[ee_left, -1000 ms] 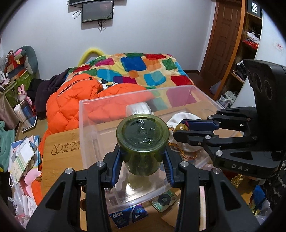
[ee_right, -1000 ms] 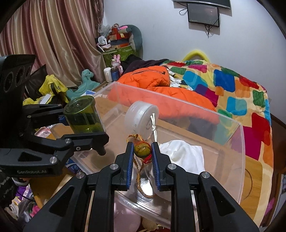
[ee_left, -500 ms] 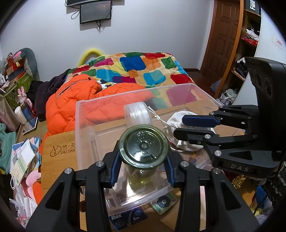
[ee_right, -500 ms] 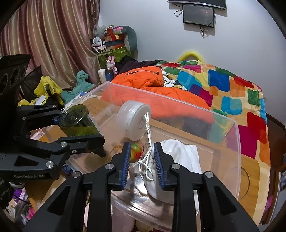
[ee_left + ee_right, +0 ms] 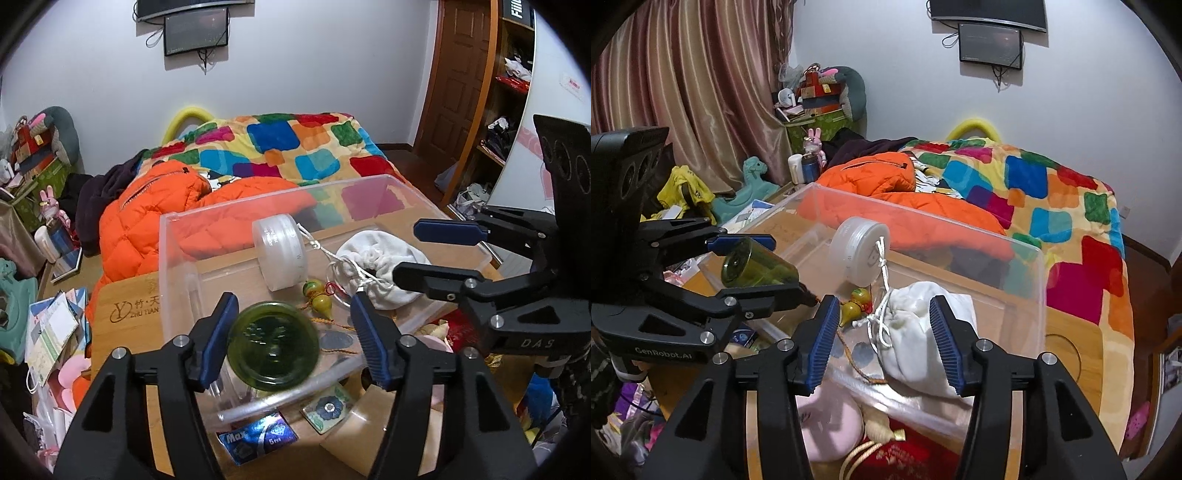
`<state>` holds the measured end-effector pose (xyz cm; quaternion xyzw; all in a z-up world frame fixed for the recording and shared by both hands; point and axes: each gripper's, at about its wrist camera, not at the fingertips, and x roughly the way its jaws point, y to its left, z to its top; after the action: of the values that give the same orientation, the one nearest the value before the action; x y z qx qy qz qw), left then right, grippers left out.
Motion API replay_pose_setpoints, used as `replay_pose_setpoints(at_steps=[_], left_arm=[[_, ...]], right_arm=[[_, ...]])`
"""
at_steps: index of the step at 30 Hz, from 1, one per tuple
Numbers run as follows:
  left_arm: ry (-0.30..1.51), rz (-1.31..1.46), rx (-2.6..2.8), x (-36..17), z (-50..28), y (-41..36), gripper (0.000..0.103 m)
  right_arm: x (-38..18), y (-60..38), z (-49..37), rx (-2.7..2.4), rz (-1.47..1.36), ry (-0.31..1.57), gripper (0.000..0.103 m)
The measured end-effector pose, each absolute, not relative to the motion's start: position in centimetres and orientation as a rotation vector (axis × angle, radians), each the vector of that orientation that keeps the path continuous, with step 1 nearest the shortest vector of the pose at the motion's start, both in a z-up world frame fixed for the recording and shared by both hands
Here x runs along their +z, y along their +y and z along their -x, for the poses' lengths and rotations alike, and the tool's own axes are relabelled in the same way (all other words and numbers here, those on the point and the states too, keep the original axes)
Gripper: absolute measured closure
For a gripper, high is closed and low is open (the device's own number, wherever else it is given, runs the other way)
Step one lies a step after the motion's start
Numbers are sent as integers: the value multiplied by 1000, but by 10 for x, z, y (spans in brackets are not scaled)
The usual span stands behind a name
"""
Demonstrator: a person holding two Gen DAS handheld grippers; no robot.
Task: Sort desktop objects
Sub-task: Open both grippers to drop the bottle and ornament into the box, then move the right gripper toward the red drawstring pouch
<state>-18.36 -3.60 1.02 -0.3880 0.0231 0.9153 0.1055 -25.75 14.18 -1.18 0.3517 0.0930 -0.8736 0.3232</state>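
The clear box (image 5: pixel 173 258) sat under both grippers. The left gripper (image 5: pixel 295 336) was opening, and the green jar (image 5: pixel 272 345) tipped between its pads. The right gripper (image 5: pixel 882 339), empty, was opening over the white bag (image 5: pixel 919 332).

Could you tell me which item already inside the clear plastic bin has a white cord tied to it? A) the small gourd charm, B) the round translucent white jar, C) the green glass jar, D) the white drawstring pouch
D: the knotted white cord comes out of the gathered mouth of the white drawstring pouch lying in the clear plastic bin, beside the gourd charm.
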Motion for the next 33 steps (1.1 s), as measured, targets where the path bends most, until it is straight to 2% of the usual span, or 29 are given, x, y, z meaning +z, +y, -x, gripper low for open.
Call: replay_pose_setpoints(at_steps=[12, 15, 17, 20, 33], left_arm=[[85, 1090, 2738, 29, 163, -35, 31], [87, 1072, 2744, 33, 156, -33, 28], [86, 1054, 2749, 35, 152, -33, 22], [92, 1021, 2784, 39, 143, -34, 12], [-18, 1032, 2867, 46, 122, -64, 9]], right_arm=[[7, 159, 230, -2353, -875, 239, 31], [12, 162, 222, -2366, -864, 239, 20], [15, 165, 217, -2369, -862, 224, 17], [17, 170, 212, -2368, -862, 201, 17], [15, 201, 195, -2429, -903, 130, 16]])
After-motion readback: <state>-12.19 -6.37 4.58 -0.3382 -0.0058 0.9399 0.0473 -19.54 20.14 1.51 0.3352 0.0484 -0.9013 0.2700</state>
